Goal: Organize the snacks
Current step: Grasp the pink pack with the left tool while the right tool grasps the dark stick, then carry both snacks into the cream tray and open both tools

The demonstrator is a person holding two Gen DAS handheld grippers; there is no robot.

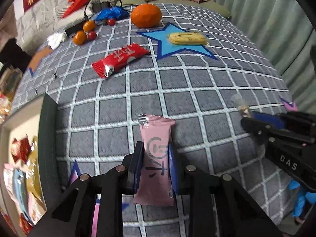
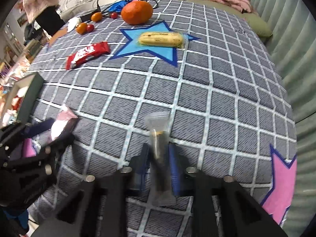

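Observation:
My left gripper (image 1: 156, 162) is shut on a pink snack packet (image 1: 156, 158), held upright above the grey checked cloth. My right gripper (image 2: 159, 162) is shut on a clear-wrapped dark snack bar (image 2: 159, 158); it also shows at the right of the left wrist view (image 1: 254, 122). A red snack packet (image 1: 120, 59) lies on the cloth further off, also in the right wrist view (image 2: 87, 54). A yellow wrapped cake (image 1: 186, 38) lies on a blue star (image 1: 167, 47), seen too in the right wrist view (image 2: 161, 39). A dark-walled box (image 1: 47, 148) with several snacks stands at my left.
A large orange (image 1: 146, 15), small oranges (image 1: 80, 37) and red tomatoes (image 1: 91, 35) sit at the far side with a blue bag (image 1: 111, 12) and a black cable. A pink star (image 2: 282, 183) marks the cloth at right. Pillows and blankets lie behind.

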